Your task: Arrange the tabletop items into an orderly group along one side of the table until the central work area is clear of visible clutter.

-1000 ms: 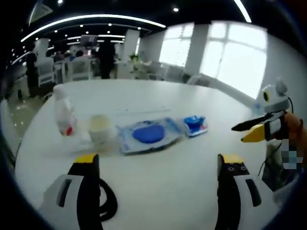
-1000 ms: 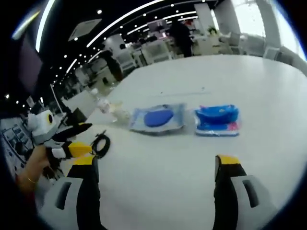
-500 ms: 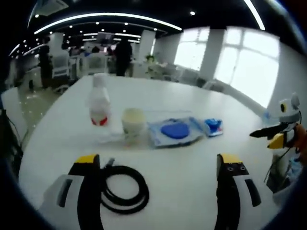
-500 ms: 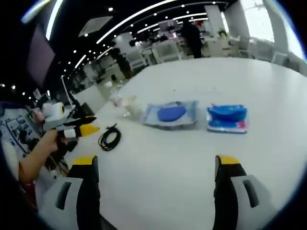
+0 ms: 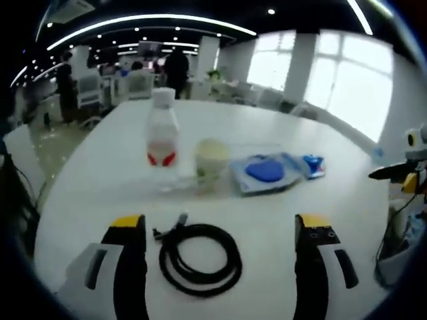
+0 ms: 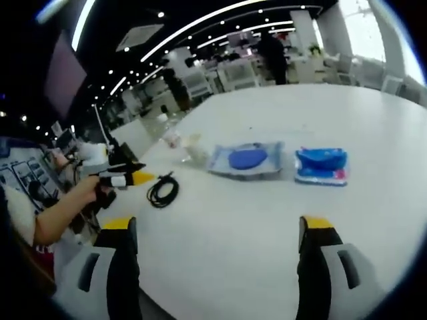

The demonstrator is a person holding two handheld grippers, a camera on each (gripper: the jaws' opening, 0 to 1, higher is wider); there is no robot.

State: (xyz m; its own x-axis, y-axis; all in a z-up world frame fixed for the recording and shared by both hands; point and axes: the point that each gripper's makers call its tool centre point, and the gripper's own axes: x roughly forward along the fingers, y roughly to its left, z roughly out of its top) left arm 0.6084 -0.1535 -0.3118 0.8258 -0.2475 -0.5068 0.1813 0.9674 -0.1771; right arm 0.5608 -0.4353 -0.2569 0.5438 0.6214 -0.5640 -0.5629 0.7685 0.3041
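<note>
Row mid-table (image 5: 87,180), L to R: bottle (image 5: 162,141), cup (image 5: 211,160), blue-disc packet (image 5: 268,172), blue pouch (image 5: 313,166). Black cable coil (image 5: 199,258) nearer table's near edge, betw. left tool (image 5: 220,233) prongs. Left tool and right tool (image 6: 220,233) both wide apart, holding nothing.

Left gripper view sits low at the bench (image 5: 100,167) edge, near the cable (image 5: 199,259). Right gripper view faces the same bench (image 6: 373,133) from farther back. Both share the blue pouch (image 5: 268,172) (image 6: 247,160).

Grey left gripper (image 5: 217,267) jaws, yellow-tipped (black inner pads)
</note>
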